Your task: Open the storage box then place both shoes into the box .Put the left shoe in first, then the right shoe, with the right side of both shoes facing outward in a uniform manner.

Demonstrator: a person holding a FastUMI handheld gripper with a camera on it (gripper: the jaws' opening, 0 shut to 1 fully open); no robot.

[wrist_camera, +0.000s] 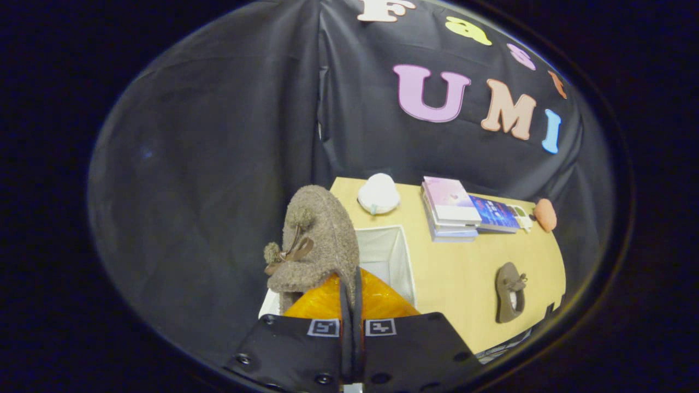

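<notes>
While the gripper [350, 305] hangs above the open storage box [401, 262], its fingers are drawn nearly together and pinch the rim of a fuzzy brown shoe [319, 240], sole side w/ orange showing just ahead of the fingers, bow and pompoms facing away from the table's middle. Both fingers appear to press on the shoe's edge, so the hold looks firm. The box, white-lined, sits at the near corner of the wooden table [464, 273], directly under and beyond the held shoe. A second brown shoe [510, 292] lies flat on the table, well apart from the box, toe pointing toward the books [453, 210]. A white cap-like item [378, 194] rests past the box; an orange object [545, 214] sits beside the books. Judged from this, step in hand is lowering the first shoe into the box. To do it well: keep the pinch tight, check orientation so the right side faces outward, ease it down along one wall, leaving room for no. 2, and release only once the shoe is resting inside.
</notes>
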